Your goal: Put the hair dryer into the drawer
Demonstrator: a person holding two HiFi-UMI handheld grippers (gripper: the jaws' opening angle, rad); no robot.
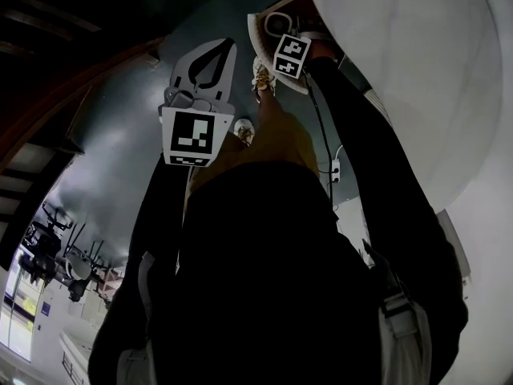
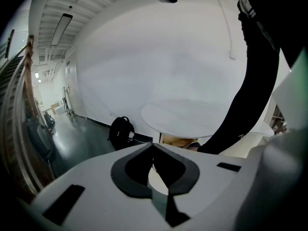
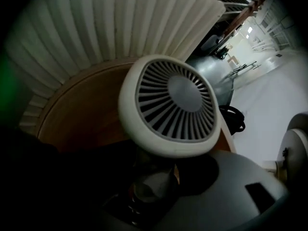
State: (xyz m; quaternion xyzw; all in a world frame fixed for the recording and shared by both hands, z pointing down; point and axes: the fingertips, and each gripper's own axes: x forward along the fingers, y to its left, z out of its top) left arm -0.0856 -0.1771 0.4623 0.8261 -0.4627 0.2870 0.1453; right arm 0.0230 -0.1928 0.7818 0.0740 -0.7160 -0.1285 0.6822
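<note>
From overhead, the left gripper (image 1: 230,46) hangs over dark floor (image 1: 120,135), with the right gripper (image 1: 276,26) up by the white table (image 1: 417,70). Left gripper view: jaws together, nothing between them. Right gripper view: the hair dryer (image 3: 171,105) faces us grille-first over brown wood (image 3: 82,114), its handle down between shadowed jaws. Can't tell whether they press.
</note>
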